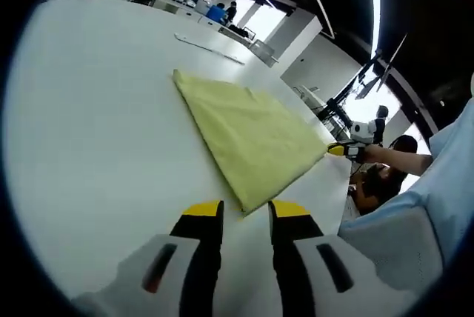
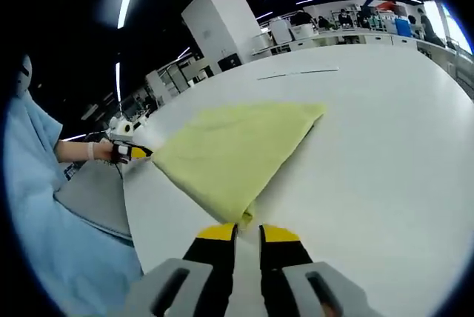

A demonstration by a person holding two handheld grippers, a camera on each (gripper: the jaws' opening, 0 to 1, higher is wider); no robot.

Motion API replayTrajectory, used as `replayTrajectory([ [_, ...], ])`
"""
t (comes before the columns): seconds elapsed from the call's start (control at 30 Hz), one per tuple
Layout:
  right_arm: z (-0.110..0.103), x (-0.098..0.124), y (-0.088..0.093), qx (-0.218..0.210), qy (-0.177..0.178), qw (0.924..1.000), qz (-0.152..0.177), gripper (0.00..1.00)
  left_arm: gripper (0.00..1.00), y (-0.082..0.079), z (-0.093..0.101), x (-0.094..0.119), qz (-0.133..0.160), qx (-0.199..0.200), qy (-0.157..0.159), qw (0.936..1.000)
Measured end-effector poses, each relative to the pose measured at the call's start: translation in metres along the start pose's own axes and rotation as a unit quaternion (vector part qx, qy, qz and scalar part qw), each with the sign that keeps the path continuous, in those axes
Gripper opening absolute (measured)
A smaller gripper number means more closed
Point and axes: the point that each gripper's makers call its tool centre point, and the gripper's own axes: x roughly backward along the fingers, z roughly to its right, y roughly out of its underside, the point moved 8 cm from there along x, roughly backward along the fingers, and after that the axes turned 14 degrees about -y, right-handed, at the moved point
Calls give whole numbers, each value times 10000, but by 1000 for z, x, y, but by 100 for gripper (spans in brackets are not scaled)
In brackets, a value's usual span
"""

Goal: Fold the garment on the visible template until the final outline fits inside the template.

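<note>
I see the white surface [image 1: 96, 109] spread across most of both views, running up to a cluttered workshop at the top of each frame. On it lies the yellow garment [image 1: 248, 135], folded flat into a rough four-sided shape; in the left gripper view it sits at centre, slanting from upper left to lower right, and in the right gripper view [image 2: 233, 150] it lies at centre with its nearest corner pointing down at my jaws. I cannot make out a full template outline; a thin line [image 1: 211, 44] shows on the surface beyond the cloth, well apart from it.

My left claw [image 1: 246, 212] rises from the bottom of its frame, jaws slightly parted and holding nothing, its tips just beside the near corner of the garment. My right claw [image 2: 246, 231] stands the same way, a narrow gap between the jaws, empty, just short of another corner. Each claw also appears small at the far corner in the other view [image 1: 342, 149] [image 2: 132, 152].

The risk, as I judge it: with jaws this narrow, a grab may pinch only the top layer, so the fold peels open. Dragging a corner could also slide the whole cloth toward the surface edge at the person's side, off any template.
</note>
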Motion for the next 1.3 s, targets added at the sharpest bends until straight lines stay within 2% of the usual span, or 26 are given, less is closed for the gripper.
replayTrajectory([
  [0.1,-1,3,-7,157,152,9997,58,37,41,-7,3,6,132,-301,3,9995],
  [0.23,-6,2,-13,311,234,9992,76,56,63,-12,5,8,245,-514,-34,9984],
  [0.37,-11,-1,-13,485,341,9982,-82,77,74,-16,7,9,280,-732,-21,9969],
  [0.47,-11,-2,-12,658,527,9961,-260,100,84,-18,10,8,297,-818,-31,9962],
  [0.5,-11,-2,-13,738,634,9949,-282,99,88,-19,10,7,353,-877,-69,9955],
  [0.57,-12,-2,-12,729,622,9950,-277,100,98,-19,10,5,343,-922,-169,9950],
  [0.83,-17,-1,-16,759,679,9948,-53,100,99,-17,9,6,361,-967,-189,9945],
  [1.3,-21,2,-16,710,714,9949,74,99,97,-15,13,9,515,-843,-237,9948],
])
